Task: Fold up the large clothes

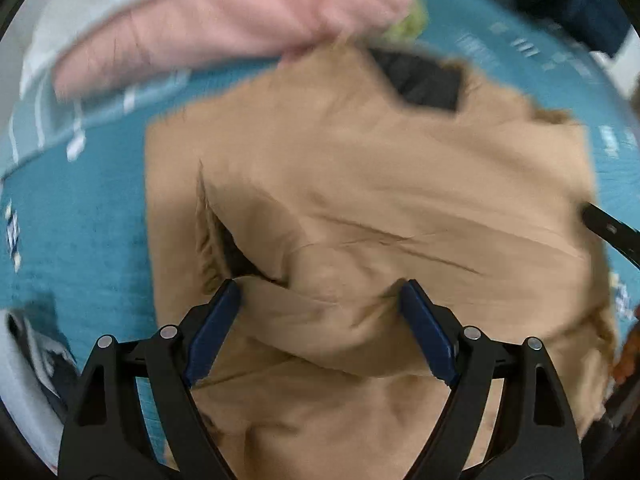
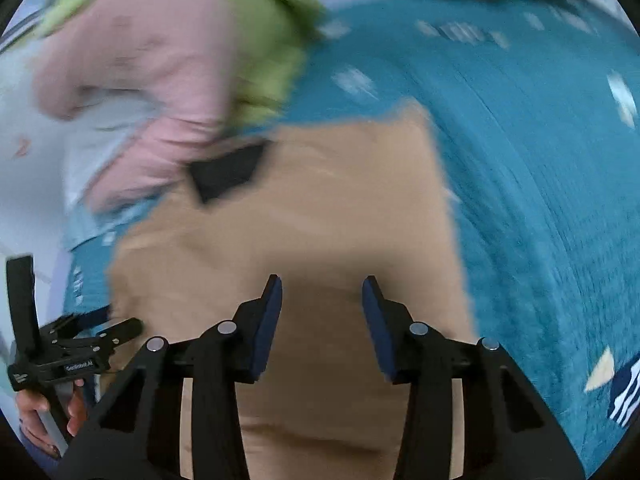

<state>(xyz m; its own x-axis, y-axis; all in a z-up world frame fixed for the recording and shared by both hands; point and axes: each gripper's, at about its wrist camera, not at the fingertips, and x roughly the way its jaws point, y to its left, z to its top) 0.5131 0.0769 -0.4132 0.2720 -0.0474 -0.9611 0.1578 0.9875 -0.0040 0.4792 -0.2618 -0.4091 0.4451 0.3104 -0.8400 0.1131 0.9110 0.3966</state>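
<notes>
A large tan coat (image 1: 380,184) with a black lining patch (image 1: 424,80) at its collar lies folded on a teal bed cover (image 1: 80,224). My left gripper (image 1: 320,292) is open, its blue pads straddling a raised fold of the coat near its lower edge. In the right wrist view the coat (image 2: 320,208) and the black patch (image 2: 228,172) show blurred. My right gripper (image 2: 322,288) is open and empty above the coat. The left gripper (image 2: 120,330) shows at the lower left of that view. A black finger of the right gripper (image 1: 612,228) pokes in at the right edge.
A pink garment (image 1: 224,16) and a green one (image 2: 256,40) are piled at the far side, beside the coat's collar. The teal cover (image 2: 540,184) with white marks spreads to the right. A striped dark item (image 2: 624,396) lies at the lower right.
</notes>
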